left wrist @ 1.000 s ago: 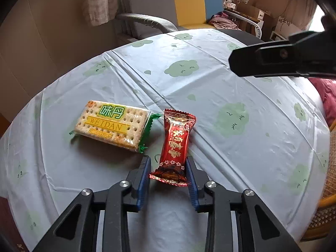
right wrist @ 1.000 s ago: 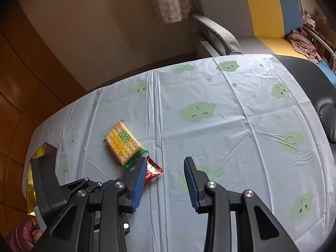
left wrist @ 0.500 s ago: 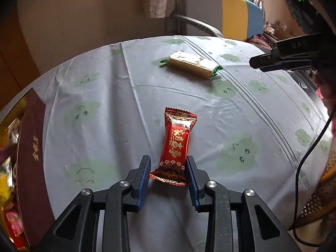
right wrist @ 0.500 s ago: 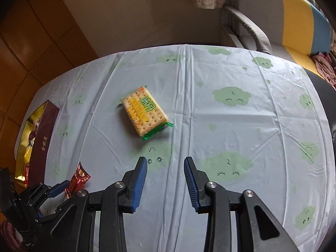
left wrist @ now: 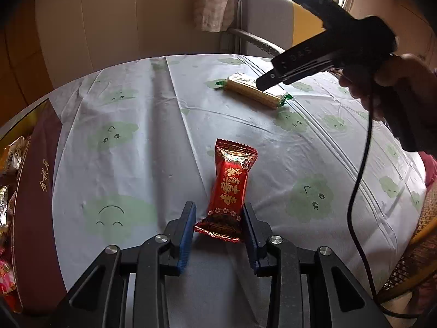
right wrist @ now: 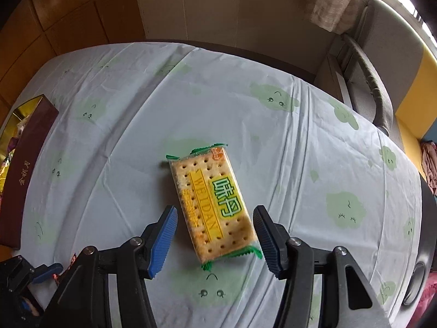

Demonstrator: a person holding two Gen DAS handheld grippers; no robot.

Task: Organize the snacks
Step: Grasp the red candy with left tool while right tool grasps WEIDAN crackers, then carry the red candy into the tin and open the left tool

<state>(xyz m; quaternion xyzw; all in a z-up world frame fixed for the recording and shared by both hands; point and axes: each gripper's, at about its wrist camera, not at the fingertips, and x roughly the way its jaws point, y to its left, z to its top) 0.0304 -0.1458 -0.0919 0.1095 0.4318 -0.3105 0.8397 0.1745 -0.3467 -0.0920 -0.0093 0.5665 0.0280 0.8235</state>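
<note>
A red snack packet (left wrist: 232, 186) with gold lettering hangs by its near end in my left gripper (left wrist: 218, 210), which is shut on it just above the table. A cracker pack (right wrist: 213, 205), yellow and green with "WEIDAN" on it, lies flat on the tablecloth. My right gripper (right wrist: 215, 213) hovers over its near half. Its jaws are opening, the pack lies between them, and neither blue pad touches it. In the left wrist view the same cracker pack (left wrist: 254, 93) lies farther back, partly hidden by the right gripper's tip.
A maroon box (left wrist: 35, 191) with a gold inside holds several wrapped snacks at the table's left edge, also seen as the box (right wrist: 24, 164). A person's hand (left wrist: 387, 82) and a black cable (left wrist: 357, 191) hang at the right. An armchair (right wrist: 377, 95) stands behind the table.
My left gripper carried the red packet away from the cracker pack toward the box side. My right gripper came down over the cracker pack and its jaws widened.
</note>
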